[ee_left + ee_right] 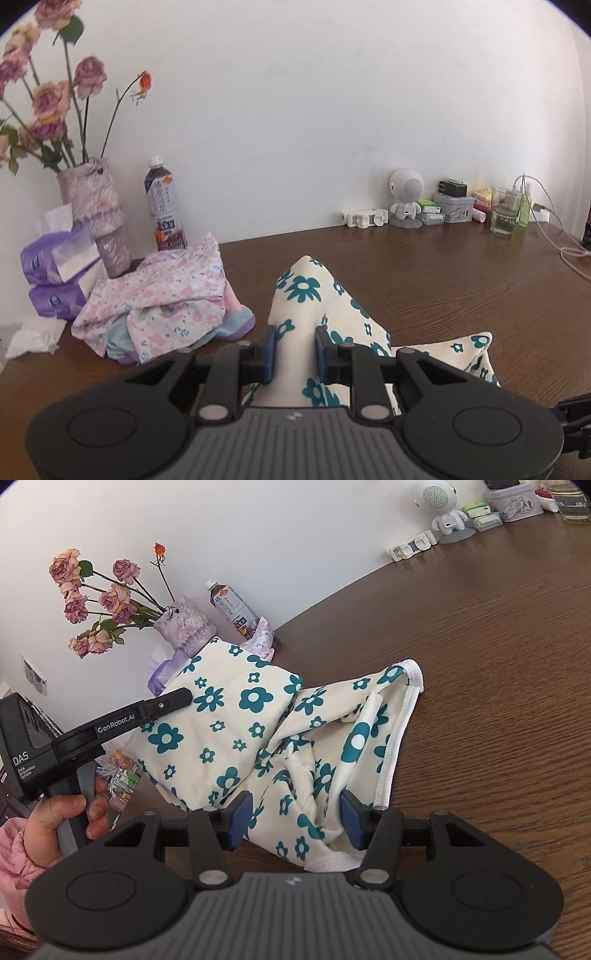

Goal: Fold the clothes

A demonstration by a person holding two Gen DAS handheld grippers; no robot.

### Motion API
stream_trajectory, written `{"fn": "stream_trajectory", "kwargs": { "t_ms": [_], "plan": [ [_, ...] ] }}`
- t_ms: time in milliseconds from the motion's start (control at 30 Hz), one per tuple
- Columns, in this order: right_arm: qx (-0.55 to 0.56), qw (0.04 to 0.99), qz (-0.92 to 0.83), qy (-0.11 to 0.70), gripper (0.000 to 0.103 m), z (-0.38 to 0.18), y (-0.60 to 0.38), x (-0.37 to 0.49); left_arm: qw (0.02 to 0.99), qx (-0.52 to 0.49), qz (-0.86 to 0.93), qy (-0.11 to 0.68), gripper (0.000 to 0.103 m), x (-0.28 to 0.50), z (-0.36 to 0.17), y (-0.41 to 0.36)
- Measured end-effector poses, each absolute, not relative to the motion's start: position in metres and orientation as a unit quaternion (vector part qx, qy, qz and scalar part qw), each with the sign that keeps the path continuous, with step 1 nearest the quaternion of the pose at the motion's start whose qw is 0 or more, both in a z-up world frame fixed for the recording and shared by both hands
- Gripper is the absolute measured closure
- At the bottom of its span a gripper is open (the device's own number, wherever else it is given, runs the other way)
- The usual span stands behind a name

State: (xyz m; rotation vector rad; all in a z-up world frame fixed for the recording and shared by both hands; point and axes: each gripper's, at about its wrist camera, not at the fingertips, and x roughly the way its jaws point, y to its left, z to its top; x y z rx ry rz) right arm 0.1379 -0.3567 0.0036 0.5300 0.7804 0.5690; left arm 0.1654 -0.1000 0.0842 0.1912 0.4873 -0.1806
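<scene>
Wooden table [424, 280] supports 1 floral cloth [229, 716]; left gripper [295, 354] clamps it raised (for folding over), right gripper [295, 819] pinches its bunched near edge.

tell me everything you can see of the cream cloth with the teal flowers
The cream garment is soft knit printed with teal flowers, with a white stitched hem. It is crumpled and partly lifted off the brown table. The left gripper pinches a raised fold; the right gripper straddles bunched fabric near the hem.
</scene>
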Motion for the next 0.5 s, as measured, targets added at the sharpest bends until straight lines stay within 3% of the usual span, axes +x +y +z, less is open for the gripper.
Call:
{"fn": "stream_trajectory", "kwargs": {
  "t_ms": [500],
  "plan": [
    [0.275,0.874,0.231,0.329,0.050,0.014,-0.396,0.130,0.938,0.286,-0.100,0.168,0.083,0.130,0.069,-0.175]
  ]
}}
